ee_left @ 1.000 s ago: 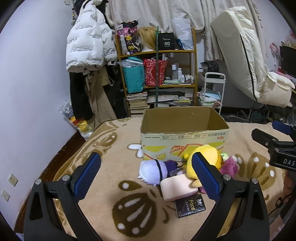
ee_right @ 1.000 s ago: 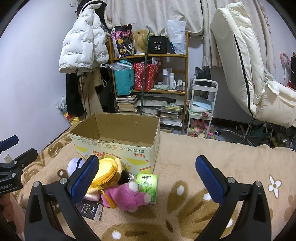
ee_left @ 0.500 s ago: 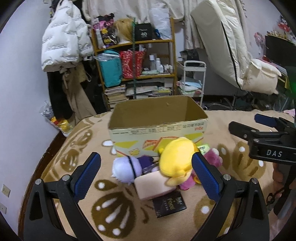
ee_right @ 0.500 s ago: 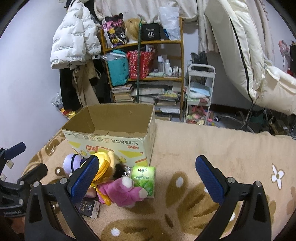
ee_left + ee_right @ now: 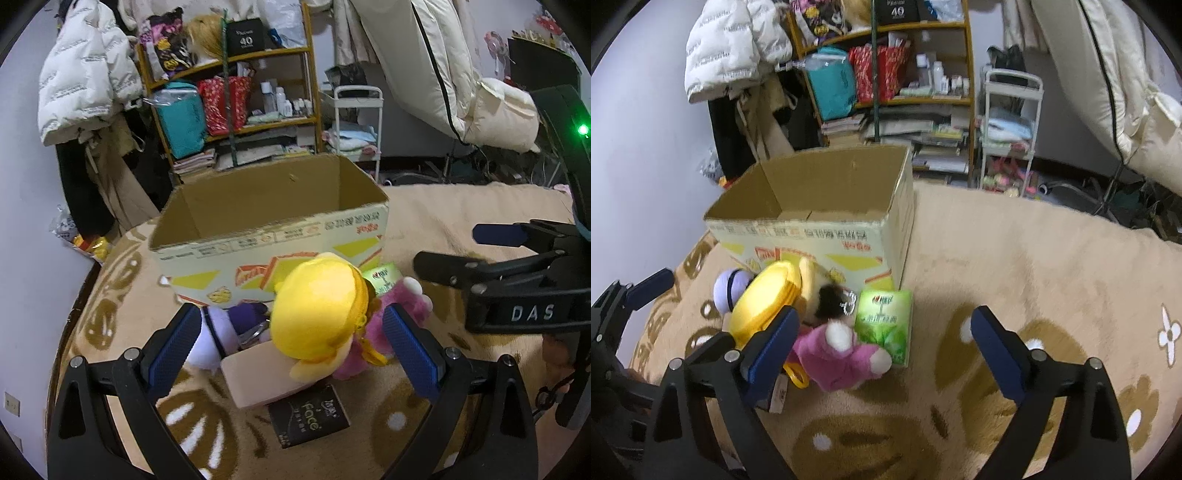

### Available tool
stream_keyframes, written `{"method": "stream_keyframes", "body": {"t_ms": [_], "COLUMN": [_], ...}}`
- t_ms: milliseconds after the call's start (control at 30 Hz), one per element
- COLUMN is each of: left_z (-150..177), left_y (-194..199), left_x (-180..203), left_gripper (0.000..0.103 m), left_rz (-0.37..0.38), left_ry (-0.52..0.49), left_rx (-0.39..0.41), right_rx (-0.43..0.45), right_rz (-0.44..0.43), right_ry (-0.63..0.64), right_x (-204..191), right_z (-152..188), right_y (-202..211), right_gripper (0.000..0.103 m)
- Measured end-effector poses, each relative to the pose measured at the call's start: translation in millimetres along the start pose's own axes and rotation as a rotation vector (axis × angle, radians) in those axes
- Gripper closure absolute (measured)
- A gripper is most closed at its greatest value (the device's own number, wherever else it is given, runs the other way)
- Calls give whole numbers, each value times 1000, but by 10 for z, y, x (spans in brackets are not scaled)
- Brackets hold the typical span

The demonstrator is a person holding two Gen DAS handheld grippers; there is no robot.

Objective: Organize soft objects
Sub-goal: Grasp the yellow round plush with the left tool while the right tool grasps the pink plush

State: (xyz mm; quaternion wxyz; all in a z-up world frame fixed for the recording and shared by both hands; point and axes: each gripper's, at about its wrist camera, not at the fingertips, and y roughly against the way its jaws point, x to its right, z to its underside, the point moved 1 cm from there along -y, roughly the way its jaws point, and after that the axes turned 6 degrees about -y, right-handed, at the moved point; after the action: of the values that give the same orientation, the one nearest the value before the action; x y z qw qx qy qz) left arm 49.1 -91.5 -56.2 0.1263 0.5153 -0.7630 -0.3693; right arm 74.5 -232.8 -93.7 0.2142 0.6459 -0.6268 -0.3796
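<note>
A pile of soft toys lies on the tan blanket in front of an open cardboard box (image 5: 258, 243) (image 5: 812, 236). It holds a yellow plush (image 5: 317, 321) (image 5: 764, 306), a pink plush (image 5: 399, 306) (image 5: 834, 354), a white and purple plush (image 5: 214, 339) (image 5: 729, 288) and a pale pink cushion block (image 5: 258, 373). My left gripper (image 5: 291, 349) stands open above the yellow plush, its pads clear of it. My right gripper (image 5: 884, 347) is wide and closing, with the pink plush low between its fingers, untouched.
A green tissue pack (image 5: 884, 321) leans by the box corner. A black packet (image 5: 308, 415) lies in front of the pile. Behind the box stand a cluttered shelf (image 5: 236, 110), a white trolley (image 5: 1012, 129) and hanging coats. A padded chair (image 5: 461, 74) is at the right.
Both grippers have come down and closer to the pile, which now looms larger between the fingers. The right gripper's jaws have narrowed slightly.
</note>
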Motion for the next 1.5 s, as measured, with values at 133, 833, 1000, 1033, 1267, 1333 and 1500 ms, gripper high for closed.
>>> {"method": "stream_keyframes", "body": {"t_ms": [133,833,1000,1033,1267,1333,1500], "left_z": [27,69,64,66,72,73,57], "left_y": [-120,-504,-521,-528,-577,-599,-635], "left_x": [82,107,85,67,-12,-16,-30], "left_gripper": [5,6,6,6,6,6,12], "left_rz": [15,30,27,28,26,25,43], "left_ry": [-36,-44,-37,-32,-4,2,14], "left_rx": [-29,-89,-89,-93,-107,-111,-107], "right_rx": [-53,-173,-167,-169,-168,-163,-184], "right_rz": [-15,-193,-210,-210,-210,-209,-242], "right_ry": [9,-43,-62,-64,-43,-39,-21], "right_x": [-13,-43,-40,-35,-65,-76,-127], "right_z": [40,63,23,21,13,10,-11], "right_y": [-119,-516,-546,-548,-586,-600,-666], "right_gripper": [5,49,49,49,49,49,72]}}
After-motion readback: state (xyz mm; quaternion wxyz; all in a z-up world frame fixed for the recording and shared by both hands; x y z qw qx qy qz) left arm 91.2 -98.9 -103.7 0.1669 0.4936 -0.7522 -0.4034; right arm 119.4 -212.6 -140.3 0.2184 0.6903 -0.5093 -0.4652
